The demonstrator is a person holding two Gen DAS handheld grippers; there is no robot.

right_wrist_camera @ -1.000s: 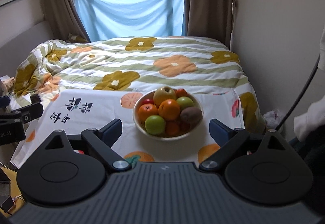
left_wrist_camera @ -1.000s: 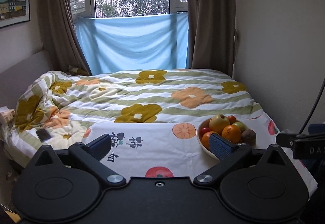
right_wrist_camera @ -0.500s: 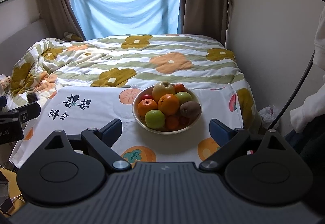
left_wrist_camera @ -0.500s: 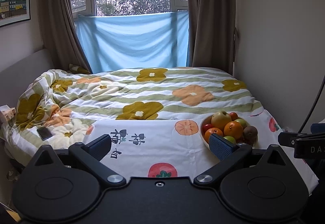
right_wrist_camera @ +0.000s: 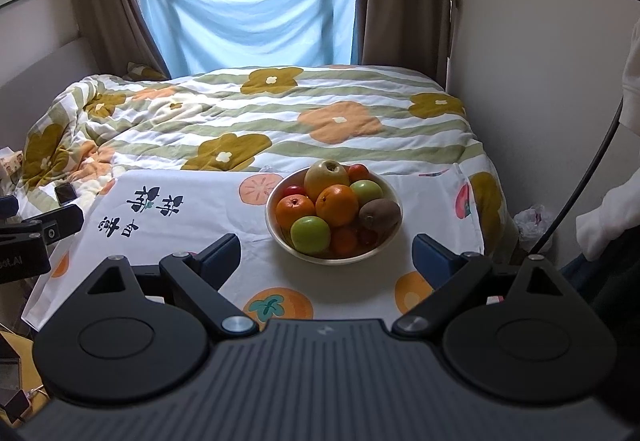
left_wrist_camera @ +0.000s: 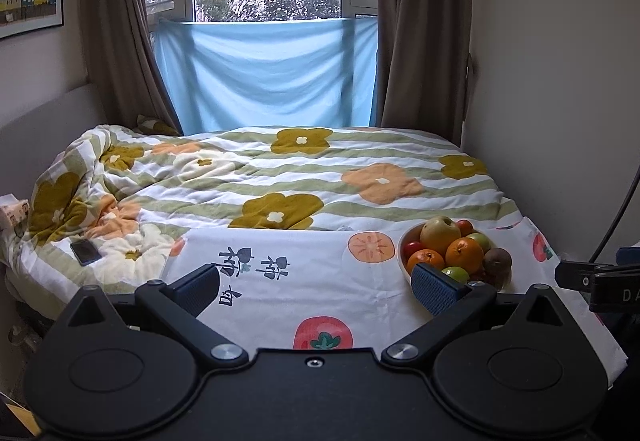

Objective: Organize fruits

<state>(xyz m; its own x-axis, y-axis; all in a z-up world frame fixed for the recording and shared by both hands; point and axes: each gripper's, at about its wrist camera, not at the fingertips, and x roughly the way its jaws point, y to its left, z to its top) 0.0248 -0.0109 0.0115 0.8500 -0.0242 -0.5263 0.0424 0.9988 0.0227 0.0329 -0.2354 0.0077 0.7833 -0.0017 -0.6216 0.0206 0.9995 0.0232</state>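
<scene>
both grippers are spread wide and empty, but the bowl (right_wrist_camera: 276,231) of fruit on the printed cloth (right_wrist_camera: 192,225) lies straight ahead, centred between the right gripper (right_wrist_camera: 326,255) fingers, and off to the right of the left gripper (left_wrist_camera: 316,287), so the right looks nearer.

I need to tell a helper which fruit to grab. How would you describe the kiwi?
On the bed a white bowl holds piled fruit. The kiwi lies at its right rim, the only brown, fuzzy, dull piece among glossy ones.
</scene>
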